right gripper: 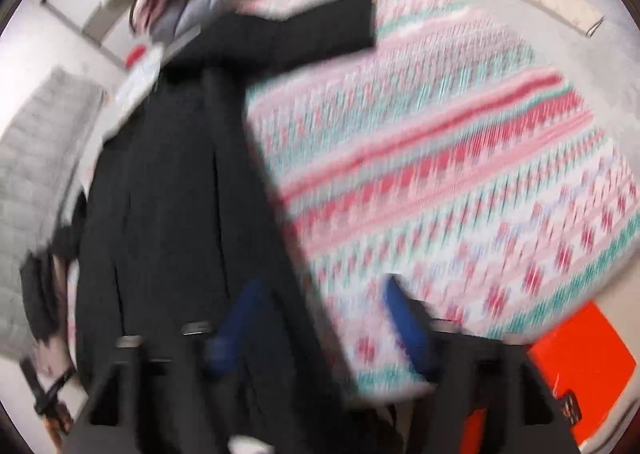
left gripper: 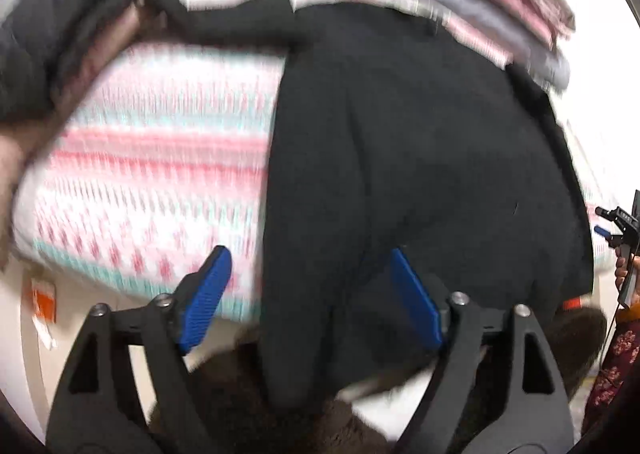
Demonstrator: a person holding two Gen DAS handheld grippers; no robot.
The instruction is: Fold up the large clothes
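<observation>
A large black garment (left gripper: 420,157) lies lengthwise on a bed with a pink, white and teal patterned cover (left gripper: 160,157); its lower end hangs over the near edge. My left gripper (left gripper: 308,266) is open, blue pads apart, above that near end and holding nothing. In the right wrist view the same black garment (right gripper: 172,189) runs along the left of the cover (right gripper: 460,173), one sleeve (right gripper: 320,29) stretched out to the right. My right gripper (right gripper: 320,294) is open and empty over the garment's right edge. The right gripper also shows in the left wrist view (left gripper: 618,225) at far right. Both views are blurred.
Folded pink and grey bedding (left gripper: 492,1) is stacked at the far end of the bed. Dark and brown clothes (left gripper: 52,53) lie at far left. A brown furry rug (left gripper: 248,394) is on the floor below. An orange box (right gripper: 580,366) sits beside the bed.
</observation>
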